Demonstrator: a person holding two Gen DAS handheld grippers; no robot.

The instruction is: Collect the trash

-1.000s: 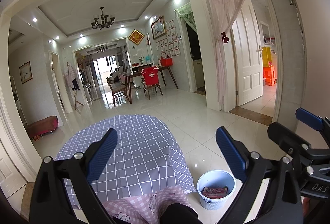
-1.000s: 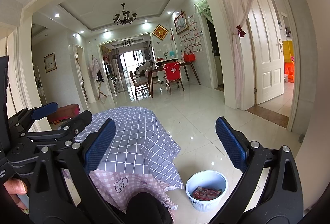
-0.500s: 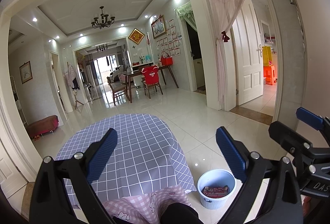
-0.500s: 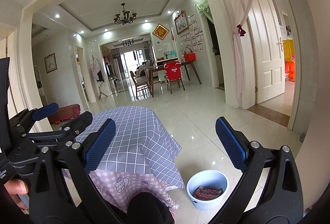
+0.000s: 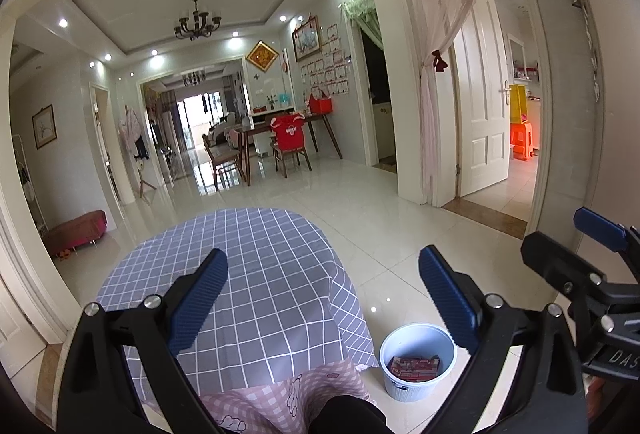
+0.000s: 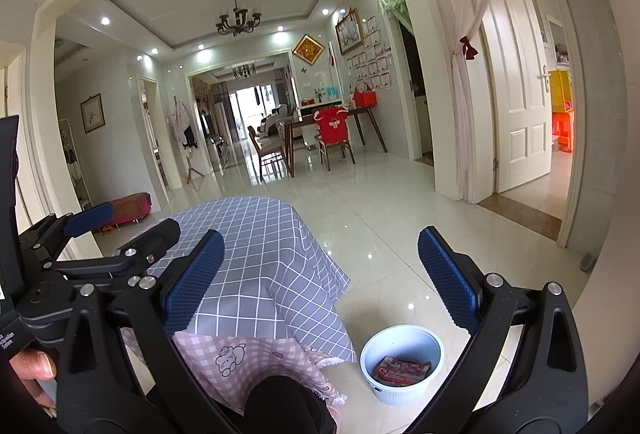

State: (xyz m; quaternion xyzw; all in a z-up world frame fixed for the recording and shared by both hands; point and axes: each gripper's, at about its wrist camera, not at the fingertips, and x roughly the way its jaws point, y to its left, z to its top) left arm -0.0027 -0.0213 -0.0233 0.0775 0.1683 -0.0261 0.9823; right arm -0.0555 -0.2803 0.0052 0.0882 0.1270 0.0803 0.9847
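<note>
A small white trash bin (image 5: 416, 362) stands on the tiled floor right of the table, with a red wrapper (image 5: 414, 368) lying inside it. It also shows in the right wrist view (image 6: 402, 362), the red wrapper (image 6: 402, 370) inside. My left gripper (image 5: 322, 294) is open and empty, held above the table's near edge. My right gripper (image 6: 320, 286) is open and empty, held beside it. The right gripper shows at the right edge of the left wrist view (image 5: 580, 266); the left gripper shows at the left of the right wrist view (image 6: 96, 246).
A round table under a grey checked cloth (image 5: 256, 274) stands in front. A pink checked apron (image 5: 280, 398) and a dark knee (image 5: 344, 414) lie below. Glossy tiled floor (image 5: 400, 226) runs to a dining table with chairs (image 5: 280, 142). A white door (image 5: 480, 94) is at right.
</note>
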